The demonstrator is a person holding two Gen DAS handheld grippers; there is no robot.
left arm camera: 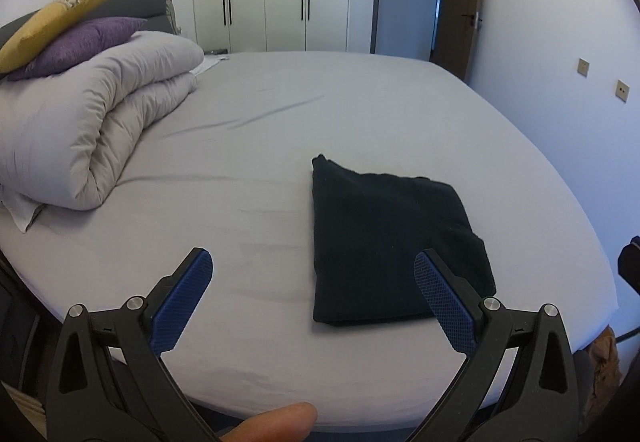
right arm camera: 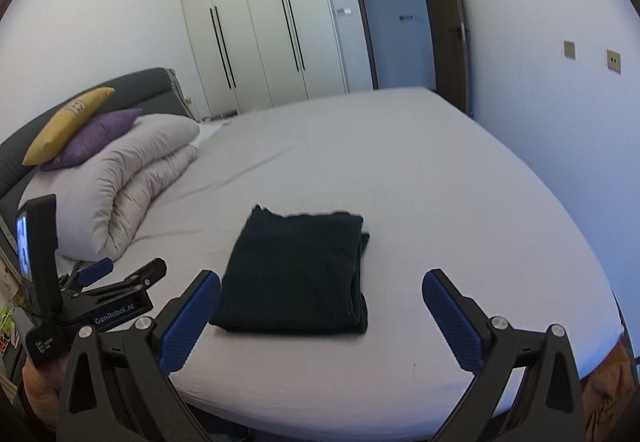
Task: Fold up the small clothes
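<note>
Apparently near the end of folding: dark garment (left arm camera: 384, 242) lying folded into a compact rectangle on the bed (left arm camera: 260, 146), toward its near edge. Left tongs (left arm camera: 314, 276) spread wide and empty, hovering just short of the cloth; right tongs (right arm camera: 322, 292) likewise wide, holding nothing. Next, probably a last fold or a tidy-up of the loose right edge, needing a low pinch at a corner. Hard to tell layer count or garment type; underside hidden.
</note>
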